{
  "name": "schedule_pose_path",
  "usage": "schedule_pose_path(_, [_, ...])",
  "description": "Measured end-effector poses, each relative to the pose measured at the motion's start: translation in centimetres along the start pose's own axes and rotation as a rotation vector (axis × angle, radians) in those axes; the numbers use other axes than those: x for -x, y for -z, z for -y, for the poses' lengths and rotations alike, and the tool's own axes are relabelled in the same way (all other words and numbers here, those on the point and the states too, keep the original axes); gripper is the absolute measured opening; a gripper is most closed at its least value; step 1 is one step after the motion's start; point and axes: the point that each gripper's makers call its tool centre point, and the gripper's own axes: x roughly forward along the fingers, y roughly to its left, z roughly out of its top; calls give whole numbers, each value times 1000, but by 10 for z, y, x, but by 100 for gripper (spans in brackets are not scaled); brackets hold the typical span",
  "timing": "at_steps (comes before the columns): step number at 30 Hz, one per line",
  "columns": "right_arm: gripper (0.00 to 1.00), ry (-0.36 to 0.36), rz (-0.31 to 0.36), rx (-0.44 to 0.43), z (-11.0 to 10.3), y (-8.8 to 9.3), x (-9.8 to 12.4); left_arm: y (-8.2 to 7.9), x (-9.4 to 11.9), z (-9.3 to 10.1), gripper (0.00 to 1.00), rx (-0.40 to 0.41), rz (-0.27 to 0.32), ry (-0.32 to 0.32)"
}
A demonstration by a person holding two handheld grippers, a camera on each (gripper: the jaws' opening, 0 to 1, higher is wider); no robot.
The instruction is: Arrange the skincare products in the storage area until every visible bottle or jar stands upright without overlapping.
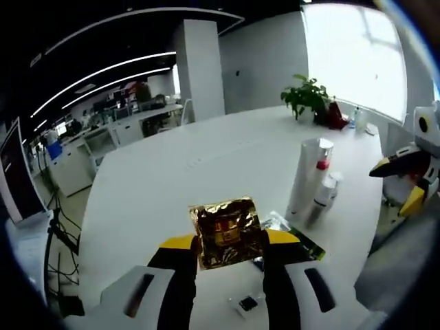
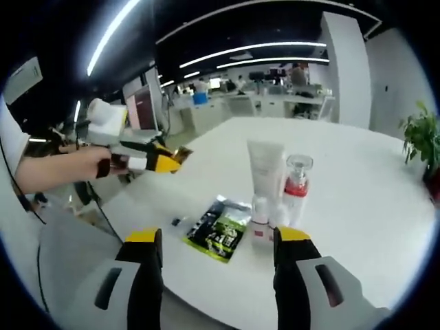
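So the big white table [image 1: 172, 179] is round-ish and pretty bare; a potted plant [image 1: 306, 95] sits at the far edge near the window, office desks behind. The left gripper [image 1: 227, 242] is clamped on a crinkly gold foil sachet [image 1: 227, 230], held up over the table; the right gripper [image 2: 218, 237] hangs with jaws apart, gripping nothing. Standing upright, close together: a white tube [image 2: 265, 168], a clear bottle with a red band [image 2: 296, 180] and a small white bottle [image 2: 260, 221]; a green sachet [image 2: 218, 230] lies flat just beside them.

black jaws, yellow tips, seemingly grey housings
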Motion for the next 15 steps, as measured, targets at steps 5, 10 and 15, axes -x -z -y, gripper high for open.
schedule_pose_path(5, [56,-99,61,-71,-18,-11,-1,-4,15,18,38,-18,29,19])
schedule_pose_path(10, [47,-161,80,-96,-32,-16,-4,-11,30,43,39,-43,57,50])
schedule_pose_path(15, [45,-198,97,-119,-41,-20,-5,-9,39,58,39,-45,72,66])
